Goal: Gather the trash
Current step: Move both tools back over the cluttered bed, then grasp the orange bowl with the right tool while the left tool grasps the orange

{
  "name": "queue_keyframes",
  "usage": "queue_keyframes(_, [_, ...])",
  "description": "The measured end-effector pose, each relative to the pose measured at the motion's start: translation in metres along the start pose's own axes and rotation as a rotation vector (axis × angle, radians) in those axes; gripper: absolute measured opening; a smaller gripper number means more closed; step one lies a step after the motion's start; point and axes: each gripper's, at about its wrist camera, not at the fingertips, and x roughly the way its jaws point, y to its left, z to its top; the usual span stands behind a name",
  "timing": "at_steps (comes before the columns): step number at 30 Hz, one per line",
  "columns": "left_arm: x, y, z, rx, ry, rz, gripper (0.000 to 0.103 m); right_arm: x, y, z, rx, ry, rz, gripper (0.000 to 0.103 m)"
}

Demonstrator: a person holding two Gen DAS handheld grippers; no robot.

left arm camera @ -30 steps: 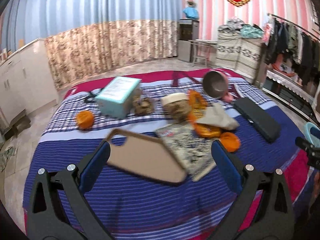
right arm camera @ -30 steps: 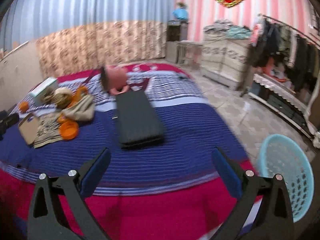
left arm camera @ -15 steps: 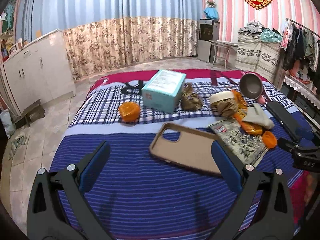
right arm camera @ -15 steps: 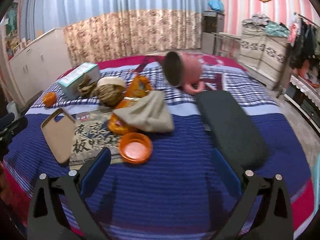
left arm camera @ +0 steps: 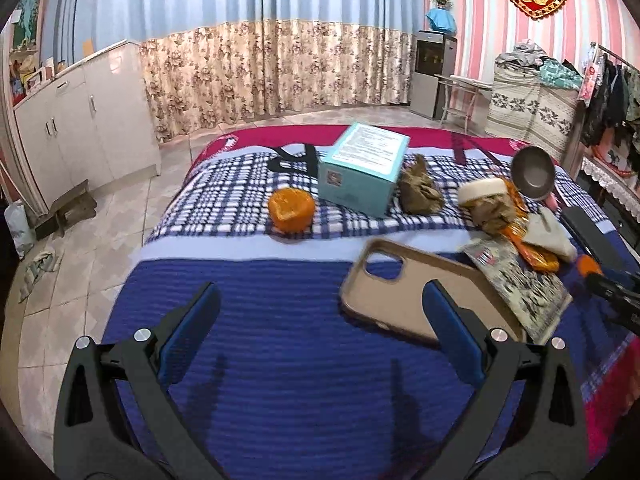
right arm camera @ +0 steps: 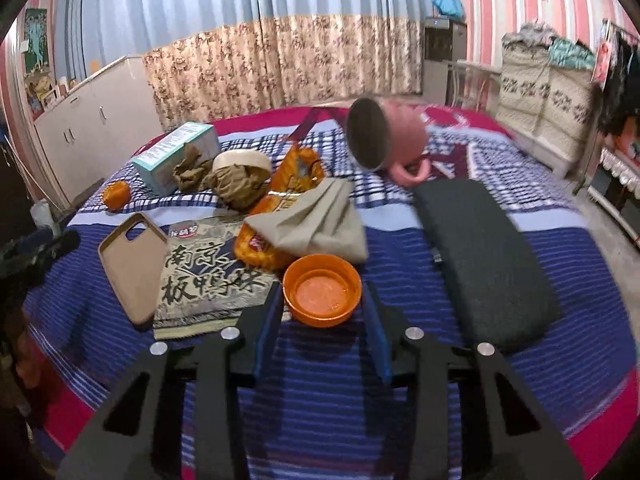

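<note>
An orange lid [right arm camera: 322, 296] lies open side up on the blue striped bedspread [right arm camera: 320, 380]. My right gripper [right arm camera: 322, 294] straddles its near half. Its jaws are closing and the blue pads [right arm camera: 266, 332] stand against the lid's rim. Behind the lid lie a printed snack packet [right arm camera: 208, 276], an orange wrapper [right arm camera: 296, 176], a grey cloth [right arm camera: 316, 224] and crumpled brown paper [right arm camera: 236, 186]. My left gripper [left arm camera: 320, 292] hangs open over bare bedspread, holding nothing. A tan phone case [left arm camera: 400, 296] lies by its right finger, and an orange peel ball [left arm camera: 291, 210] sits further back.
A teal box [left arm camera: 362, 168], a tipped pink mug [right arm camera: 384, 140] and a long black case [right arm camera: 484, 256] also lie on the bed. White cabinets [left arm camera: 80, 128] and tiled floor are to the left. A clothes rack [left arm camera: 612, 96] stands at the right.
My right gripper swung from the basket side to the litter pile, came down over the orange lid and narrowed its jaws. My left gripper drifted left, away from the phone case.
</note>
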Motion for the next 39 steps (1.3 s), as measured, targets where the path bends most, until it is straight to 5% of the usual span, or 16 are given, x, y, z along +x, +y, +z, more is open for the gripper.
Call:
queue_keyframes(10, [0.057, 0.028, 0.03, -0.059, 0.088, 0.011, 0.097, -0.026, -0.024, -0.005, -0.004, -0.035, -0.075, 0.04])
queue_keyframes(16, [0.074, 0.024, 0.046, -0.036, 0.069, 0.043, 0.095, -0.027, -0.032, -0.01, 0.011, -0.031, -0.085, 0.04])
queue_keyframes(26, [0.1, 0.016, 0.049, 0.025, 0.132, 0.022, 0.037, -0.033, -0.034, -0.018, 0.013, -0.027, -0.096, 0.04])
queue_keyframes(39, [0.034, -0.039, 0.043, 0.111, 0.041, -0.035, 0.033, -0.088, -0.078, -0.016, 0.077, -0.101, -0.17, 0.04])
